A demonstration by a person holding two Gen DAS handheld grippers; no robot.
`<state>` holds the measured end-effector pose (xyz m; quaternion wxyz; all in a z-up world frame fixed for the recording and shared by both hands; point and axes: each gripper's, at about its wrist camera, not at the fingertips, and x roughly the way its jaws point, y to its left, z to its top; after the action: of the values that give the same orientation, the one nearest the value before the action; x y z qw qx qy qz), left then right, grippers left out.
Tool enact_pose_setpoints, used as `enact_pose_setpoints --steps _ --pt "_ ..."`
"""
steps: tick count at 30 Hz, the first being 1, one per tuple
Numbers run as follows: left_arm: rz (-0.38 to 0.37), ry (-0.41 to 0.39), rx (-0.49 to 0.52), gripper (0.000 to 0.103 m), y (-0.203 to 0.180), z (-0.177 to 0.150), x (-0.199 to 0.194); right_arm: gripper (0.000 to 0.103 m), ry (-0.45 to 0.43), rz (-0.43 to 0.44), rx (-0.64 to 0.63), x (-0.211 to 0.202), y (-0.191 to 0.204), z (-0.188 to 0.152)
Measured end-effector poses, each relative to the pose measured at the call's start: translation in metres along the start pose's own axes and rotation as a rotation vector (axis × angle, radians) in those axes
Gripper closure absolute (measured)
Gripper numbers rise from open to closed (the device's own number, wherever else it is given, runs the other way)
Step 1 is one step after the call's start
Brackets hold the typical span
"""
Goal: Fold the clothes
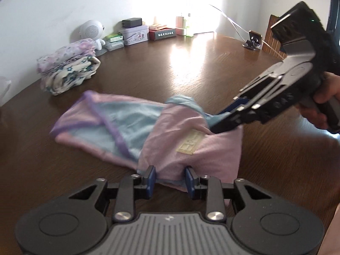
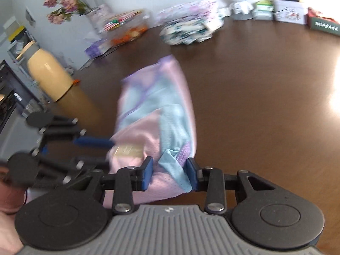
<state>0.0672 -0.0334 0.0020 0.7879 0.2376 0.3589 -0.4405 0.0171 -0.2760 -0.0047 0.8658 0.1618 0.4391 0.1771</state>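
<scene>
Pink-blue garment [image 1: 148,131] half-folded on table [image 1: 191,68]

Dark wood table [image 1: 191,68], white wall [image 1: 53,2] behind, sun glare off the far right, chair [image 1: 274,36] tucked there.

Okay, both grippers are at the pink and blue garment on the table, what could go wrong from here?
1. Both the left gripper and the right gripper look open around bunched cloth; closing may catch only one layer of the pink and blue garment, so the fold slips apart.
2. A leftward sweep might knock the yellow bottle, which stands close beside the garment.
3. The two grippers work close together and could collide.
</scene>
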Motion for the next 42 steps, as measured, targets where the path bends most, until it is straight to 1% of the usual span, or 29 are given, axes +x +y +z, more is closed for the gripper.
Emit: enact_pose_setpoints --steps 3,7,10,11,12,13,14,15,16,17,18,19,20,21,23,24,26,28,29,30,32,33,34,35,36,37,40,41,42 --pt "0.026 0.01 0.015 0.074 0.007 -0.011 -0.01 0.068 -0.007 0.021 0.023 0.003 0.021 -0.016" --pt "0.062 0.006 0.004 0.075 0.013 -0.021 -0.02 0.068 -0.041 -0.016 0.081 0.001 0.041 -0.034" --pt "0.055 -0.057 -0.003 0.075 0.012 -0.028 -0.04 0.066 -0.103 -0.032 0.065 -0.015 0.051 -0.043" --pt "0.048 -0.084 -0.001 0.073 0.01 -0.03 -0.048 0.066 -0.133 -0.036 0.049 -0.024 0.053 -0.044" --pt "0.041 -0.11 0.008 0.068 0.008 -0.031 -0.056 0.065 -0.166 -0.038 0.02 -0.034 0.055 -0.044" --pt "0.033 -0.133 0.031 0.064 0.003 -0.034 -0.064 0.058 -0.188 -0.039 -0.041 -0.042 0.059 -0.044" --pt "0.024 -0.15 0.059 0.056 -0.003 -0.036 -0.07 0.052 -0.207 -0.041 -0.109 -0.05 0.064 -0.043" --pt "0.016 -0.159 0.088 0.049 -0.01 -0.039 -0.075 0.039 -0.206 -0.051 -0.192 -0.054 0.071 -0.043" --pt "0.013 -0.158 0.118 0.045 -0.018 -0.041 -0.076 0.026 -0.196 -0.068 -0.284 -0.055 0.079 -0.043" --pt "0.011 -0.155 0.148 0.039 -0.026 -0.043 -0.076 0.022 -0.182 -0.086 -0.377 -0.054 0.087 -0.045" --pt "0.01 -0.152 0.178 0.034 -0.034 -0.045 -0.076 0.022 -0.163 -0.108 -0.472 -0.052 0.096 -0.048" --pt "0.012 -0.147 0.203 0.031 -0.042 -0.047 -0.075 0.021 -0.139 -0.132 -0.552 -0.047 0.103 -0.05" --pt "0.022 -0.14 0.216 0.026 -0.048 -0.049 -0.073 0.021 -0.114 -0.157 -0.627 -0.042 0.109 -0.051" --pt "0.035 -0.136 0.22 0.024 -0.052 -0.051 -0.071 0.021 -0.091 -0.174 -0.684 -0.037 0.114 -0.053" --pt "0.06 -0.126 0.216 0.024 -0.057 -0.055 -0.065 0.021 -0.061 -0.187 -0.763 -0.029 0.119 -0.059" --pt "0.078 -0.12 0.213 0.025 -0.059 -0.057 -0.061 0.022 -0.05 -0.193 -0.798 -0.024 0.12 -0.061" --pt "0.107 -0.109 0.221 0.027 -0.061 -0.06 -0.056 0.031 -0.028 -0.206 -0.87 -0.019 0.123 -0.07" --pt "0.124 -0.098 0.233 0.034 -0.062 -0.062 -0.051 0.046 -0.016 -0.218 -0.938 -0.015 0.128 -0.079" --pt "0.122 -0.094 0.238 0.041 -0.063 -0.062 -0.049 0.05 -0.018 -0.227 -0.976 -0.012 0.13 -0.082" --pt "0.12 -0.089 0.24 0.045 -0.064 -0.062 -0.048 0.057 -0.021 -0.237 -1.014 -0.01 0.132 -0.086" --pt "0.117 -0.089 0.246 0.045 -0.065 -0.062 -0.046 0.058 -0.026 -0.257 -1.098 -0.006 0.135 -0.092" --pt "0.118 -0.092 0.251 0.045 -0.065 -0.062 -0.046 0.058 -0.019 -0.264 -1.135 -0.003 0.136 -0.095" --pt "0.119 -0.095 0.256 0.045 -0.066 -0.062 -0.045 0.06 -0.003 -0.261 -1.156 0.0 0.136 -0.097" --pt "0.121 -0.097 0.262 0.045 -0.067 -0.061 -0.045 0.062 0.003 -0.253 -1.165 0.001 0.136 -0.097" --pt "0.125 -0.097 0.268 0.045 -0.067 -0.061 -0.044 0.072 0.013 -0.242 -1.168 0.003 0.136 -0.095" --pt "0.129 -0.095 0.273 0.045 -0.068 -0.061 -0.044 0.085 0.034 -0.239 -1.169 0.004 0.137 -0.094" --pt "0.154 -0.091 0.305 0.045 -0.072 -0.061 -0.041 0.093 0.068 -0.245 -1.165 0.008 0.139 -0.089" --pt "0.167 -0.09 0.324 0.045 -0.074 -0.061 -0.039 0.093 0.078 -0.248 -1.139 0.008 0.141 -0.085" --pt "0.183 -0.091 0.345 0.045 -0.077 -0.06 -0.038 0.095 0.088 -0.235 -1.087 0.006 0.141 -0.078"
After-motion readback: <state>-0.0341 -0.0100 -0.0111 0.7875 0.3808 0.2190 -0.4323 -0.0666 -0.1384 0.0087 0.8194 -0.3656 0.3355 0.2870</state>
